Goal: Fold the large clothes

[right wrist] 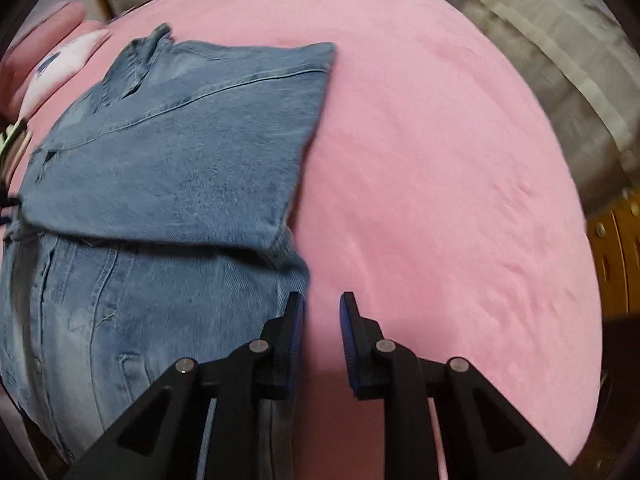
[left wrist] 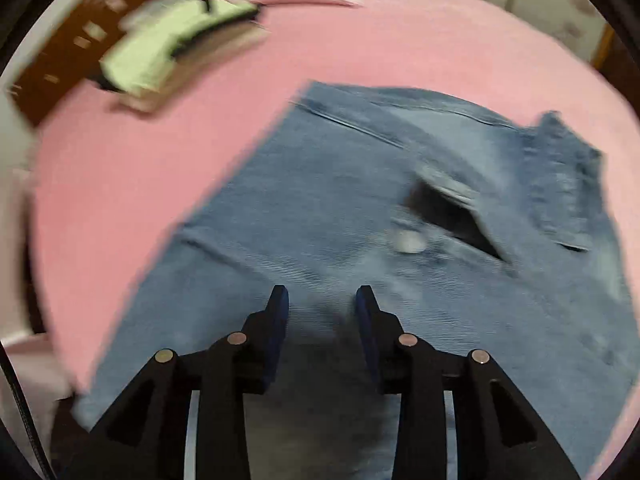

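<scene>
Your left claw [left wrist: 322,294] is hovering part-spread, empty, over the denim shirt [left wrist: 340,208]; your right claw [right wrist: 322,300] is gaping narrowly, empty, beside the shirt's edge above the pink sheet [right wrist: 440,160].

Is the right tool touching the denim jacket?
Cannot tell. In the right wrist view, the right tool stands open at the denim jacket edge; one finger overlaps the denim, contact unclear.

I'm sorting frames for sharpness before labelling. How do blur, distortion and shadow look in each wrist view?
Left wrist view: motion blur smears the denim shirt, its button and the stack of folded clothes; the left gripper stays sharp and casts a shadow on the denim. Right wrist view: sharper, only edges soft; fisheye bulges the pink bedsheet into a dome; lighting is even, no glare.
</scene>
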